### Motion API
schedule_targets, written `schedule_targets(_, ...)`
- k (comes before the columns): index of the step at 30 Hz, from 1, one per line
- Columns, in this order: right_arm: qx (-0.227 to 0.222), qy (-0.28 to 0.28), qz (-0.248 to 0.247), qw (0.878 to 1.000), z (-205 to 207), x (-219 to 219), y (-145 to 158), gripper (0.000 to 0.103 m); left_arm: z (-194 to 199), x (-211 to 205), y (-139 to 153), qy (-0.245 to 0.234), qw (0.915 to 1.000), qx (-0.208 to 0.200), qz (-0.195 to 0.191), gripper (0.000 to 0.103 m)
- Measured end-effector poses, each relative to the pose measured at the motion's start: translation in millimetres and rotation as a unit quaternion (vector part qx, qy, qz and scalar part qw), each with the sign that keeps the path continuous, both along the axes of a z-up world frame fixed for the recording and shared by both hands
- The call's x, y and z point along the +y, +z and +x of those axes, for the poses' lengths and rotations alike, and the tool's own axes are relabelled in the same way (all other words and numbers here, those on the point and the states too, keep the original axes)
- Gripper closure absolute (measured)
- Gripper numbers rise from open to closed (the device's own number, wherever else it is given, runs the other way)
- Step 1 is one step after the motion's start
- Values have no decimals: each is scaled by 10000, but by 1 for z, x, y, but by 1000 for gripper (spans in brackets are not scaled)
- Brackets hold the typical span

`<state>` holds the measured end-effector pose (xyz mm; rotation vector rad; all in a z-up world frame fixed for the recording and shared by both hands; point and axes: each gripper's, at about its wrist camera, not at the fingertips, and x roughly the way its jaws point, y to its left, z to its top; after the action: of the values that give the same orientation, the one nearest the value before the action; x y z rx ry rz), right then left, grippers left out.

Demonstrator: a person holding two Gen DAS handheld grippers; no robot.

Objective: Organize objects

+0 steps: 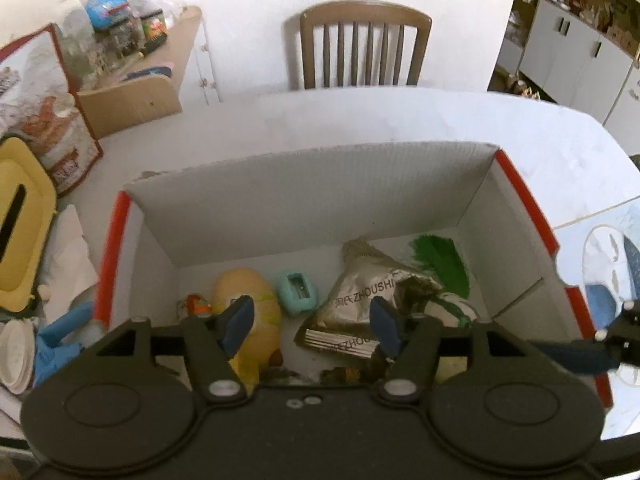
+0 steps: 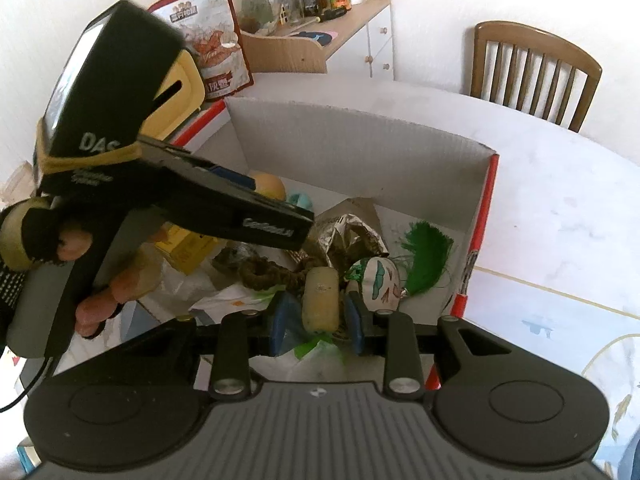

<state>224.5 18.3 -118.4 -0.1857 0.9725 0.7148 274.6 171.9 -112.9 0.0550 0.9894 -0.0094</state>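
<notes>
Left gripper (image 1: 312, 322): we find its blue pads spread wide, holding nothing, above the box.
Box: open white corrugated cardboard box with red edges (image 1: 320, 184), on the white tabletop (image 1: 560, 152).
Left end of box floor: we list a yellow rounded plush toy (image 1: 252, 300), then a small teal plastic sharpener (image 1: 298, 292).
Middle: crumpled silver foil packet (image 1: 360, 300).
Right end: green tassel (image 1: 440, 264) on a white patterned pouch (image 2: 378, 280).
Right gripper (image 2: 318, 320): we see it closed upon a pale yellow cylindrical eraser (image 2: 320, 298), over the box's near edge.
</notes>
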Motion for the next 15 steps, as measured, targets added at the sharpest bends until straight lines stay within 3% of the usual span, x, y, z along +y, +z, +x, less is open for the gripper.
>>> schedule_targets(1,-10,-2,21,10000,-1,-2,2,71,-4,0,3,16,10000,-55,14,39)
schedule_targets(3,-67,-14,65,10000,-5,-5,7,53,-10,0,9,41,9999,-130,44,38)
schedule_targets(5,-151,-18,152,9998,-9,-9,12,46,-19,-1,16,61,9996,-259,97,36)
schedule_targets(12,-259,-53,402,9988,-20,-21,27,45,-47,-5,39,91,9978,-638,171,24)
schedule_targets(15,-329,-74,553,9979,-24,-29,36,40,-58,-8,48,102,9966,-796,186,20)
